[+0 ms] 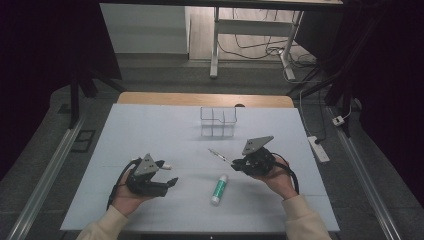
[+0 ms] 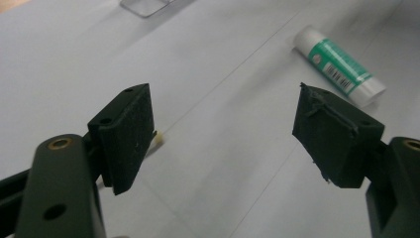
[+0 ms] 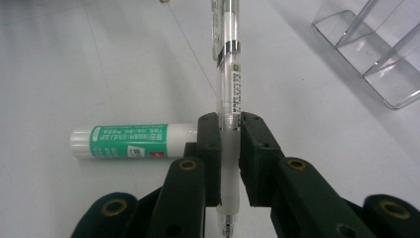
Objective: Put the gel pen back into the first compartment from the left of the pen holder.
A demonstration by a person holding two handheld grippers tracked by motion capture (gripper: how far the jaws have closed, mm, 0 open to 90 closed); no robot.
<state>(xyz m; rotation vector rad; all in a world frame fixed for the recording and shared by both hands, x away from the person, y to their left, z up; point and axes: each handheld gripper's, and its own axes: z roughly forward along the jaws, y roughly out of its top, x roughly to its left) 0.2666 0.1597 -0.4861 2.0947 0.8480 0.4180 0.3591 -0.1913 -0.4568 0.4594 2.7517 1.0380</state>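
Right tool (image 3: 229, 136) clamped on a clear plastic pen (image 3: 229, 79), held off the desk (image 1: 150, 130), jaws on the lower barrel near the tip. Pen looks light, stiff and slick (smooth round barrel may twist in the pads), so a mid-barrel hold seems safer. Left tool (image 2: 223, 134) wide open, empty. Glue stick (image 1: 218, 189) lies flat between the tools; clear acrylic organiser (image 1: 218, 121) beyond.
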